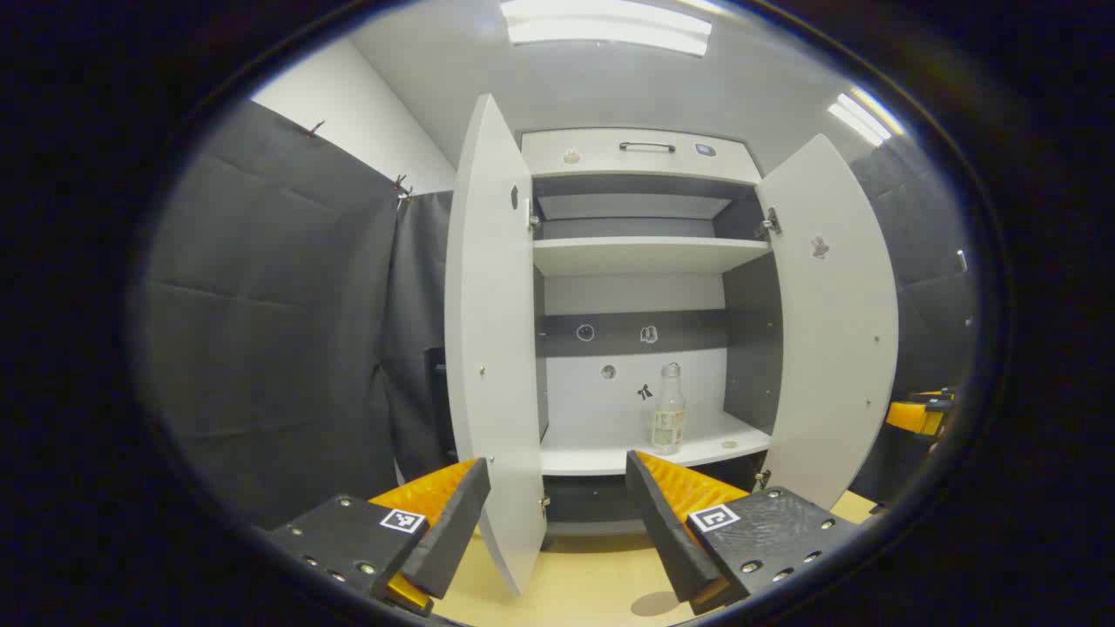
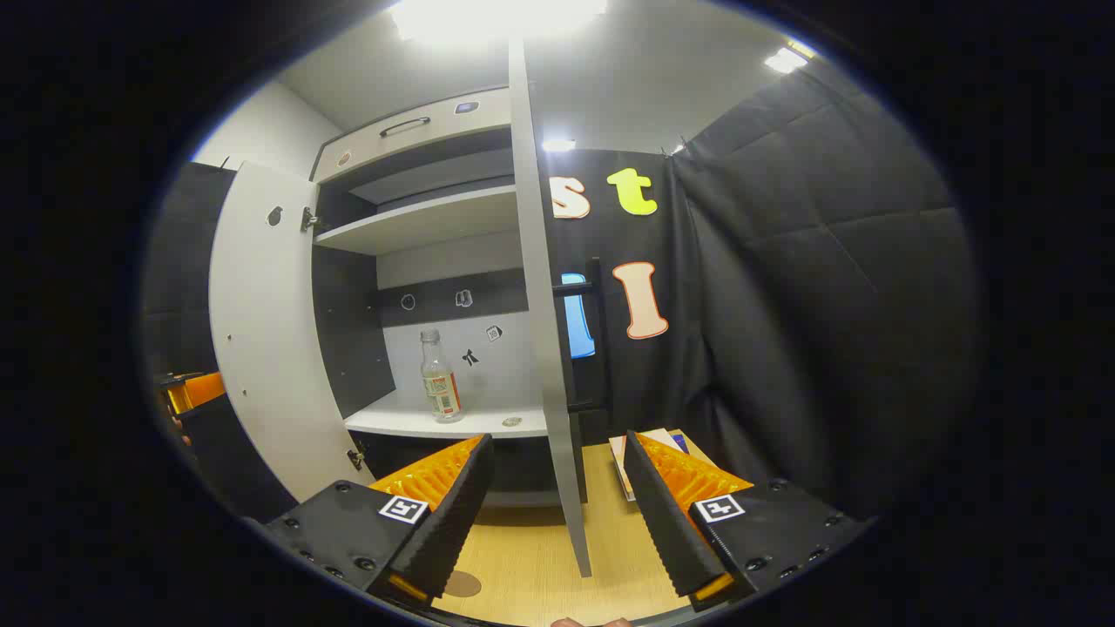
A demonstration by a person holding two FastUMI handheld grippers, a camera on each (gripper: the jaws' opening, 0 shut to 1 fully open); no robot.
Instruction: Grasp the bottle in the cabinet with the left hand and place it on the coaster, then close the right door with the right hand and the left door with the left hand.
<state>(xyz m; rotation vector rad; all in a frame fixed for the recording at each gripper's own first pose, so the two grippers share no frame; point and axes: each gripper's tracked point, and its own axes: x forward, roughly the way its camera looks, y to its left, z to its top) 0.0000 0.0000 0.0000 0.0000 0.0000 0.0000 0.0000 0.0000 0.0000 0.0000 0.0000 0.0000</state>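
White cabinet (image 1: 636,157) with both doors swung wide, glass bottle (image 1: 669,409) upright on its lower shelf (image 1: 610,453).

Left claw (image 1: 557,522) is released, holding nothing, low over the wooden desk (image 1: 584,592) before the left door (image 1: 492,348); the bottle sits at about one o'clock beyond it. Right claw (image 2: 557,514) is likewise released and straddles the right door (image 2: 540,305) edge; bottle at eleven o'clock. A round coaster (image 1: 658,603) lies on the desk.
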